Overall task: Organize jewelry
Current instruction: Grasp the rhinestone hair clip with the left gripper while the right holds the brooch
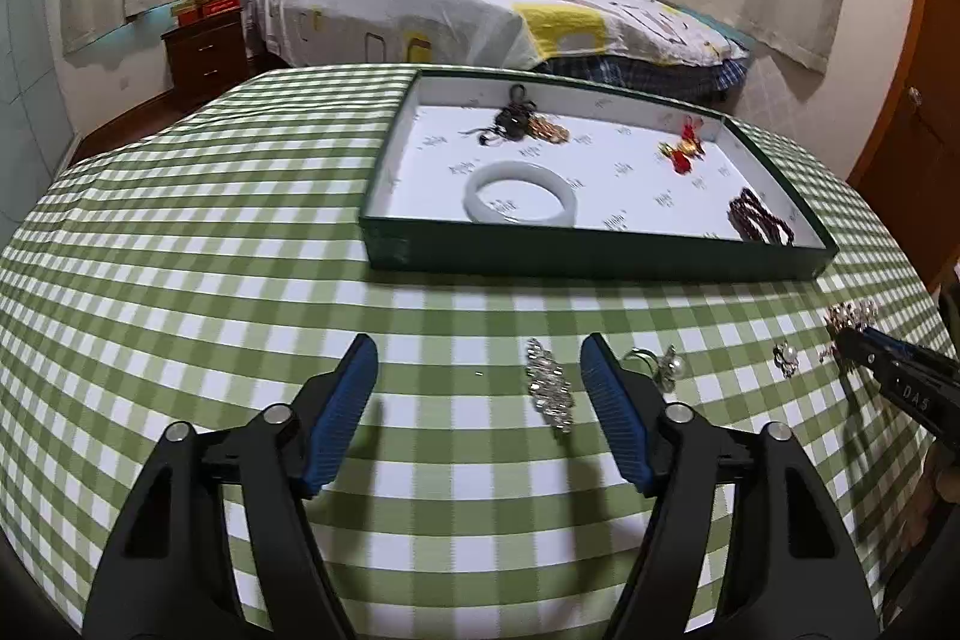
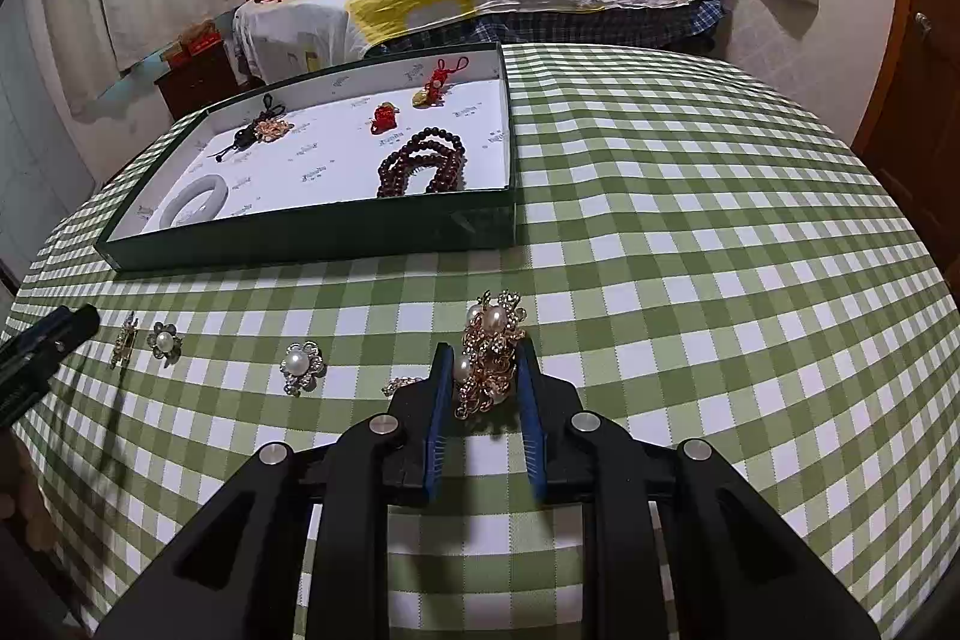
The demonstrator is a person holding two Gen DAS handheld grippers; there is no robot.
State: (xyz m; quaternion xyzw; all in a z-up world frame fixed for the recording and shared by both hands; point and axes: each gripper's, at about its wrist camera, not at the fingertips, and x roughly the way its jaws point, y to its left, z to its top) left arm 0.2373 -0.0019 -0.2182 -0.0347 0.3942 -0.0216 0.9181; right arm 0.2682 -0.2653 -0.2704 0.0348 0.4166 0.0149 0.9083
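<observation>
My right gripper [image 2: 486, 346] is shut on a gold brooch with pearls [image 2: 497, 322], which stands upright between the blue pads just above the checked tablecloth. My left gripper [image 1: 478, 343] is open and low over the cloth. A rhinestone clip [image 1: 549, 388] lies between its fingers, close to the right one and untouched. A pearl ring [image 1: 667, 363] sits just outside that finger, and a pearl flower pin [image 1: 785, 358] lies further right. The green tray [image 1: 600, 256] holds a white bangle [image 1: 521, 193], a dark knot charm [image 1: 528, 121], red charms [image 1: 684, 148] and dark beads [image 1: 759, 220].
A small gold piece [image 2: 402, 385] lies left of the right gripper, and two pearl flowers [image 2: 303, 367] [image 2: 163, 340] further left. The round table drops away on all sides. A bed [image 1: 480, 4] and nightstand [image 1: 204, 52] stand behind it, a wooden door [image 2: 924, 40] to the right.
</observation>
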